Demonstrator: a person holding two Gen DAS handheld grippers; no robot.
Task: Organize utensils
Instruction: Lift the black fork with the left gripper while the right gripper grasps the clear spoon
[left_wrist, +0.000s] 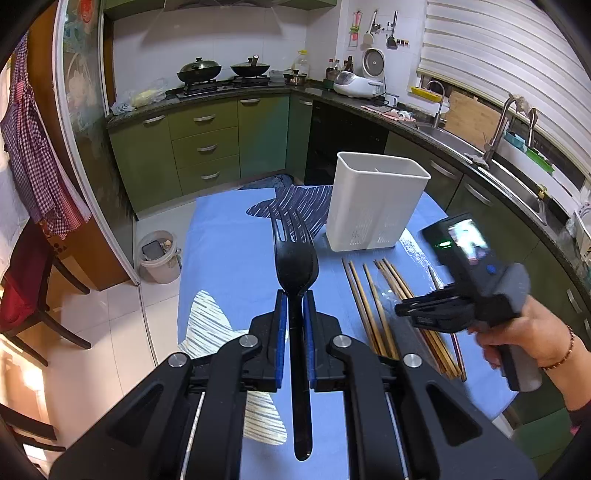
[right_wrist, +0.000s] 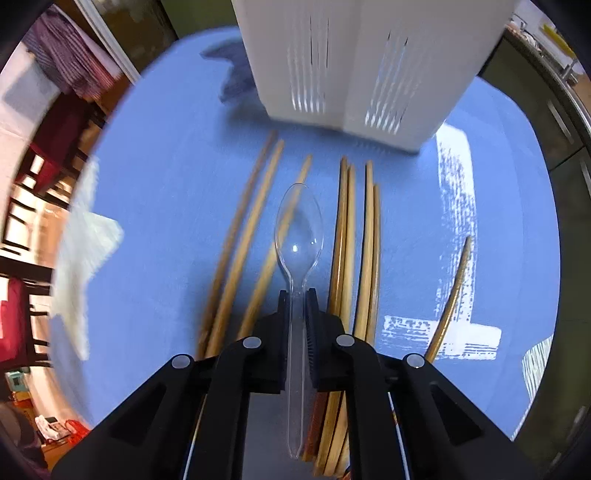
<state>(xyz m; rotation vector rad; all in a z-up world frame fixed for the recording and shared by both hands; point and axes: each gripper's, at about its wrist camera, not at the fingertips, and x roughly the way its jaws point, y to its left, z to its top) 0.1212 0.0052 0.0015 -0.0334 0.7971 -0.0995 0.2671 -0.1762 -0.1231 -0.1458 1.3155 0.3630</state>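
Note:
My left gripper (left_wrist: 295, 295) is shut on the handle of a black plastic fork (left_wrist: 295, 254), tines pointing away, held above the blue tablecloth (left_wrist: 221, 236). A white slotted utensil holder (left_wrist: 373, 203) stands beyond it to the right. My right gripper (right_wrist: 297, 293) is shut on a clear plastic spoon (right_wrist: 299, 232), bowl forward, just over several wooden chopsticks (right_wrist: 347, 236) lying on the cloth. The holder (right_wrist: 354, 62) rises right ahead of it. In the left wrist view the right gripper (left_wrist: 402, 308) hangs low over the chopsticks (left_wrist: 373, 306), held by a hand.
The table is round, with its edge close on the left and right. A lone chopstick (right_wrist: 452, 295) lies apart at the right. A bin (left_wrist: 159, 256) stands on the floor left of the table. Green cabinets (left_wrist: 207, 147) and a sink counter (left_wrist: 480, 162) ring the room.

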